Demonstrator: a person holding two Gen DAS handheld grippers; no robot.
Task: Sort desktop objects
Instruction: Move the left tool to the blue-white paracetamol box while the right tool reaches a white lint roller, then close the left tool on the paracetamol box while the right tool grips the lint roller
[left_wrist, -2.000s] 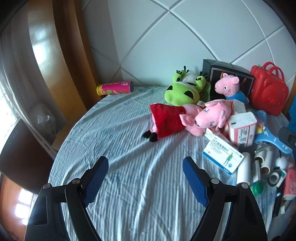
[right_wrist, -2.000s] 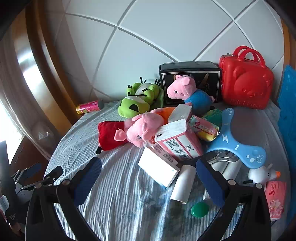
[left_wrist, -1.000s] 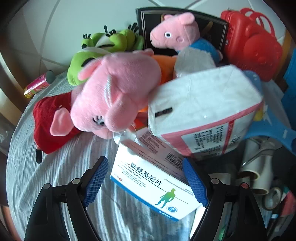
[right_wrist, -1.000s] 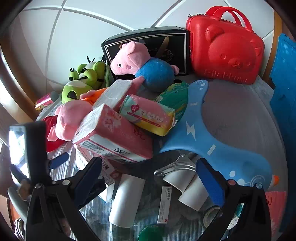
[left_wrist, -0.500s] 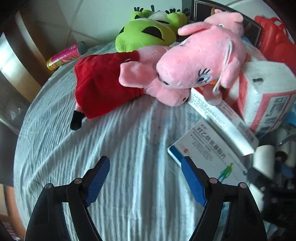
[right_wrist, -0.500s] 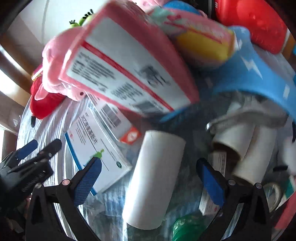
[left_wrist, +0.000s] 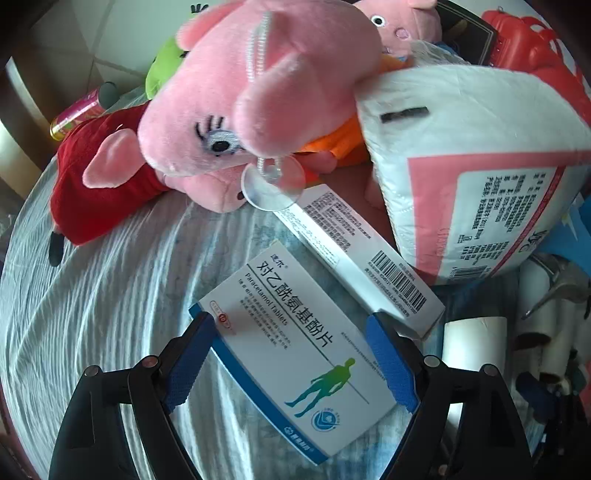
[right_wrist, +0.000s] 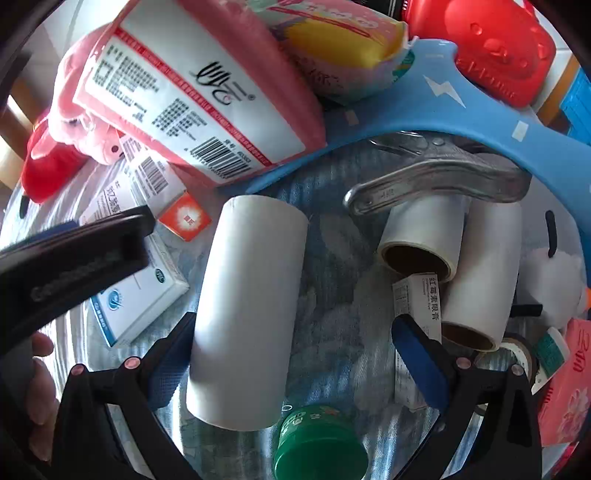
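The flat white-and-blue cardboard medicine box (left_wrist: 295, 343) is straddled by the spread left gripper (left_wrist: 291, 363). The white paper roll (right_wrist: 245, 310) is flanked by the spread right gripper (right_wrist: 295, 360).

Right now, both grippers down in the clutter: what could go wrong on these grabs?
1. Left gripper straddles the paracetamol box, jaws open. A second carton lies against the box's far corner; lifting may drag it.
2. The pink pig plush and tissue pack lean over that carton and could topple.
3. Right gripper is open around the white roll, which lies on its side and may roll away as the gripper shuts.
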